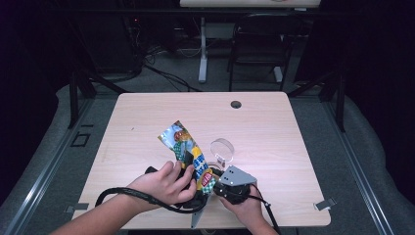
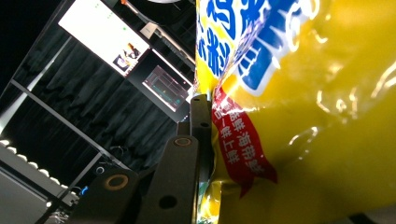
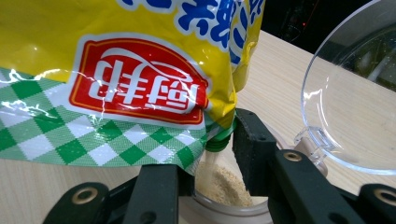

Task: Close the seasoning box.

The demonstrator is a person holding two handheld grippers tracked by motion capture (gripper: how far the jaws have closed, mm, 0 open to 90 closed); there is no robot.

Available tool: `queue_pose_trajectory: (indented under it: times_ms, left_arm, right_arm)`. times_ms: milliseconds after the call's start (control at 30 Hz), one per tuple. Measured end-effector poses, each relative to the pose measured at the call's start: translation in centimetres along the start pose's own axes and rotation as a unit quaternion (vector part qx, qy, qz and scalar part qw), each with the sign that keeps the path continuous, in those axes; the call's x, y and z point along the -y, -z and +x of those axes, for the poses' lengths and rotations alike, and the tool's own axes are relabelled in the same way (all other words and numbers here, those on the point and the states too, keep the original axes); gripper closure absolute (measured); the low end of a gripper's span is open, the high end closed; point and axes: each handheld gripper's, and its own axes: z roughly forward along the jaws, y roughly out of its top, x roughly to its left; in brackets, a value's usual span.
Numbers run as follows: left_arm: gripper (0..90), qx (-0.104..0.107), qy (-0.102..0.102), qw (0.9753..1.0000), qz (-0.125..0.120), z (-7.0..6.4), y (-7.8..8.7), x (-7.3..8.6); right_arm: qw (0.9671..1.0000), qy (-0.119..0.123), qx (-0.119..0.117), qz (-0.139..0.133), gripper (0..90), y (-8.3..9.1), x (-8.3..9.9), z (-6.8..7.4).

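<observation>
A yellow snack bag [image 1: 191,152] with blue lettering, a red logo and green checks hangs tilted over the wooden table [image 1: 264,122]. My left gripper [image 1: 187,159] is shut on its middle; in the left gripper view one black jaw presses against the bag [image 2: 303,116], whose film hides the other. My right gripper [image 1: 222,180] is shut on a small clear jar [image 3: 224,207] holding beige powder [image 3: 224,184]. The bag's [image 3: 116,70] lower corner with its green tip [image 3: 217,140] sits right over the jar mouth. The jar's round clear lid [image 3: 350,107] stands open beside it [image 1: 222,148].
A dark cable hole [image 1: 236,104] lies near the table's far edge. Beyond the table stand a black chair [image 1: 259,44] and a white table leg [image 1: 202,54], with cables on the floor. Monitors [image 2: 112,42] glow in the background of the left gripper view.
</observation>
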Motion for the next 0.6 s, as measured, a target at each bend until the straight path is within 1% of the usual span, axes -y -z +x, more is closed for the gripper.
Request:
queue_pose_trajectory:
  times_ms: [133,467,600]
  left_arm:
    - [86.4,-0.003,-0.003,1.0000,0.001,0.01,0.02,-0.06]
    - [86.4,-0.001,-0.004,1.0000,0.001,0.00,0.03,-0.05]
    - [86.4,-0.001,-0.003,1.0000,0.000,0.05,0.09,-0.04]
  right_arm:
    - [1.0000,0.000,-0.001,0.001,70.4,-0.05,0.00,0.00]
    - [1.0000,-0.001,-0.002,0.003,70.5,-0.12,0.00,0.06]
    - [1.0000,-0.003,-0.005,0.000,70.4,-0.08,-0.02,0.07]
